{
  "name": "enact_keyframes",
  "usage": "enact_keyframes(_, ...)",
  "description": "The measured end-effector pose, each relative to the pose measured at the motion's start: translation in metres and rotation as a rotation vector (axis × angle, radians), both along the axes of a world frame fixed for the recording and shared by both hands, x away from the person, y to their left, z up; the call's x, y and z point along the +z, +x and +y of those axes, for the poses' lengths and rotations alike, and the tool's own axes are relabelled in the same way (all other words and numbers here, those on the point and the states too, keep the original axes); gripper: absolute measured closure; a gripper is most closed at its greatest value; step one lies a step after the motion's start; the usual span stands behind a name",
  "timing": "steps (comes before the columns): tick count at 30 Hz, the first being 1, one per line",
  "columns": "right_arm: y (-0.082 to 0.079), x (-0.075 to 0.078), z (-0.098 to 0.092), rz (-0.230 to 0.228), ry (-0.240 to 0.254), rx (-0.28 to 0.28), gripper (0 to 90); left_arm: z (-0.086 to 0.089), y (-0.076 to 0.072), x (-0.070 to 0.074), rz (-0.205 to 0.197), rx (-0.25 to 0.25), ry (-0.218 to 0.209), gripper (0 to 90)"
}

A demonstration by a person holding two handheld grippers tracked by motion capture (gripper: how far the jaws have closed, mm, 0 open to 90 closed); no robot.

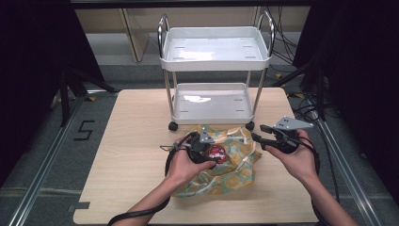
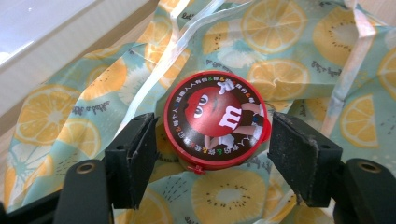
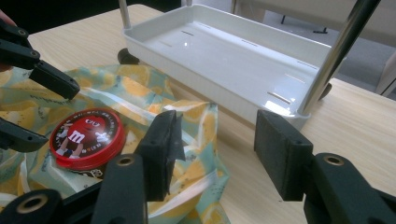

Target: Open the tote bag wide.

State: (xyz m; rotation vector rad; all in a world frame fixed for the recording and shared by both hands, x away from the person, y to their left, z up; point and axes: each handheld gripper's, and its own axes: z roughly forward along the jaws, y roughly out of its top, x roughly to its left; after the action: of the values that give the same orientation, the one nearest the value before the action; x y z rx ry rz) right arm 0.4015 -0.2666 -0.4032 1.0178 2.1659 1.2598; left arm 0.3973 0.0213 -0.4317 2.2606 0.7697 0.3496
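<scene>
— Where is the red tin [image 2: 215,119] found?

— It is seen lying on the lemon-print bag [image 2: 289,65] on the table [image 1: 131,155], between the spread jaws of the left tool [image 2: 212,156], with a gap left on either side.

— And the right tool [image 3: 215,154]?

— It is held open with nothing gripped, beside the bag's edge, before the white cart [image 3: 243,60].

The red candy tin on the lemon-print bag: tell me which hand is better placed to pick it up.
Left. The left gripper has its open fingers either side of the red candy tin on the lemon-print bag. The right gripper is open off the bag's edge, aimed at the white cart.
</scene>
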Motion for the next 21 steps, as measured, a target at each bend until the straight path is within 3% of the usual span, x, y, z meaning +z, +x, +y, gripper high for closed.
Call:
enact_keyframes(2,0.002,0.000,0.000,-0.012,-0.007,0.008,49.8,-0.001,0.000,-0.001,0.002,0.002,0.002,31.1)
enact_keyframes(5,0.001,-0.002,0.002,0.007,0.011,-0.004,49.6,-0.002,0.003,-0.002,0.002,-0.003,0.002,30.3)
enact_keyframes(6,0.002,-0.003,0.001,-0.010,0.001,0.007,49.5,-0.003,0.003,-0.003,0.003,-0.002,0.006,29.8)
enact_keyframes(11,0.001,-0.003,0.001,0.022,0.010,-0.011,49.5,-0.006,0.002,-0.007,0.011,0.011,0.006,27.3)
enact_keyframes(12,0.000,-0.003,0.002,0.022,0.008,-0.010,49.5,-0.006,0.002,-0.008,0.007,0.004,0.012,26.8)
enact_keyframes(13,0.002,-0.002,0.001,-0.009,-0.007,0.008,49.5,-0.006,0.003,-0.009,0.007,0.007,0.010,26.0)
enact_keyframes(18,0.000,-0.001,0.006,0.017,0.004,0.005,49.4,-0.008,0.001,-0.012,0.015,0.022,-0.001,24.4)
enact_keyframes(21,0.004,-0.004,0.007,-0.009,-0.003,0.014,49.3,-0.009,0.002,-0.015,0.015,0.020,0.003,23.8)
